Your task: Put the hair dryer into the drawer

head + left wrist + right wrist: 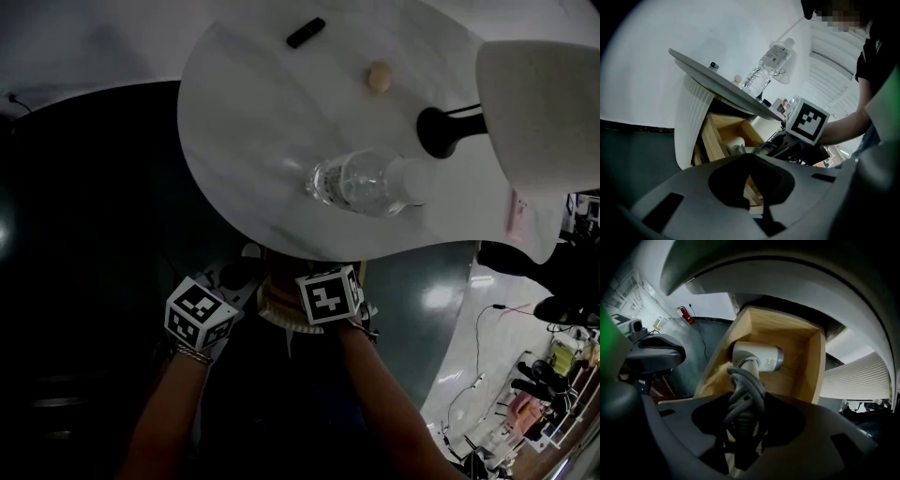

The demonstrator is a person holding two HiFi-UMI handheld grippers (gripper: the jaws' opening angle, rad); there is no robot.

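overhead: tabletop [262,141] overhangs open drawer [811,366] | inside: hair dryer [759,357], room beside it seemingly free

Round white marble table [244,141] on dark floor [84,234], white wall [717,28], white-shaded lamp [544,122].

The hair dryer [757,357] was inside the open drawer [813,366], which stuck out beneath the round tabletop [244,169]. On the tabletop a water bottle [361,183] stood near the person's edge, with a lamp [534,112] to its right. A small oblong item [306,32] and a small round item [379,77] lay farther back.
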